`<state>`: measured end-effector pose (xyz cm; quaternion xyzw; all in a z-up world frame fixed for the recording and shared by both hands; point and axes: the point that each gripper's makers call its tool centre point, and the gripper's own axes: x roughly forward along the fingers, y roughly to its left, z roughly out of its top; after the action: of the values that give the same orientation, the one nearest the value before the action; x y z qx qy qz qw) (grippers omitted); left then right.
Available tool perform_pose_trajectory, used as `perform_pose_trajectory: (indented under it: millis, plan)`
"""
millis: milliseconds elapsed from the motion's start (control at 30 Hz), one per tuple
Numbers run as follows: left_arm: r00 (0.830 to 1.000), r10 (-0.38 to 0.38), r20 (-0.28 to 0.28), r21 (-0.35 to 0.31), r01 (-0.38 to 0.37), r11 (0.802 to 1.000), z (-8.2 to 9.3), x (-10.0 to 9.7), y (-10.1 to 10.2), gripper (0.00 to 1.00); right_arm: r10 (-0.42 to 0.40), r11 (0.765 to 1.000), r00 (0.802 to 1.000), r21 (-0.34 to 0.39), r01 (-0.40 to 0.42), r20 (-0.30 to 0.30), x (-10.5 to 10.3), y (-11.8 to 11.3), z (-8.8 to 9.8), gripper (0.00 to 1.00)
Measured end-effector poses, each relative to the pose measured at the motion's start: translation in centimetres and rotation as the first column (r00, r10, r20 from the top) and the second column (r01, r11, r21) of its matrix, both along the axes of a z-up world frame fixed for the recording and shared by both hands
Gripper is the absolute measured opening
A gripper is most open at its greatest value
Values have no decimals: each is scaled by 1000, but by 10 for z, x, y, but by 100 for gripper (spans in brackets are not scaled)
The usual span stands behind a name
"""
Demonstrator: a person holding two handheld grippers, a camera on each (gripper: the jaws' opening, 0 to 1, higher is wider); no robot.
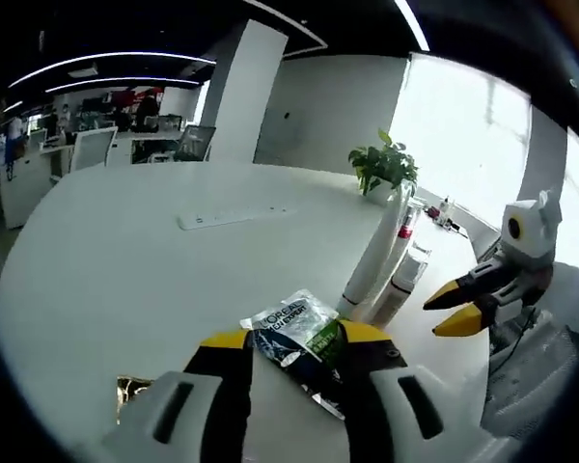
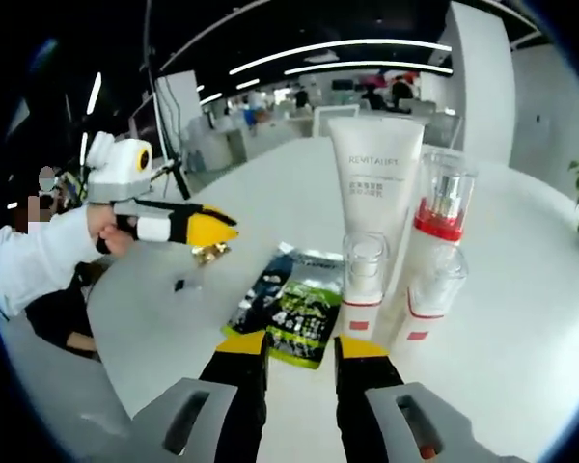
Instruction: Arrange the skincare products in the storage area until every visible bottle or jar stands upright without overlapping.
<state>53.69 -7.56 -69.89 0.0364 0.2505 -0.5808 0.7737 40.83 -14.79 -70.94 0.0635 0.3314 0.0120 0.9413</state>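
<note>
In the right gripper view, your left gripper enters at 9 o'clock, hovering over the table with its yellow tips drawn nearly together and nothing between them. A small gold-coloured item lies just beneath it; its type cannot be determined.

At centre, the dark sachets lie flat on the table, two packets side by side, edges touching or slightly overlapping. Treat them as light, soft and slick: the foil will crumple and slide. Take hold at a short edge, pinching the sealed seam. In the left gripper view the sachets sit just ahead of that view's own jaws, which stand moderately apart and hold nothing.

Your right gripper rises from 6 o'clock, jaws parted by a narrow gap, empty, tips just short of the sachets.

From 12 to 3 o'clock stands the upright group: the white tube on its cap, the red-collared bottle beside it, and two small clear-capped bottles in front. These are close together and probably top-heavy. Grip each rigid bottle at mid-body; the tube wall is likely to yield, so grip low near the cap.
</note>
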Motion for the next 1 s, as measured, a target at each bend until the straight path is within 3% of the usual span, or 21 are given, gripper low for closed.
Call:
perform_pose_trajectory:
  millis: [300,833,1000]
  plan:
    - [994,-52,93,33,49,998,13,-14,16,44,16,999,1000,-34,-16,18,-5,-1,14,34]
    - [984,-99,149,90,86,992,26,-32,46,64,47,991,998,-124,-43,32,-19,-4,30,60]
    - [982,-89,168,97,73,993,31,-32,54,72,54,989,998,-143,-49,30,-22,-5,34,64]
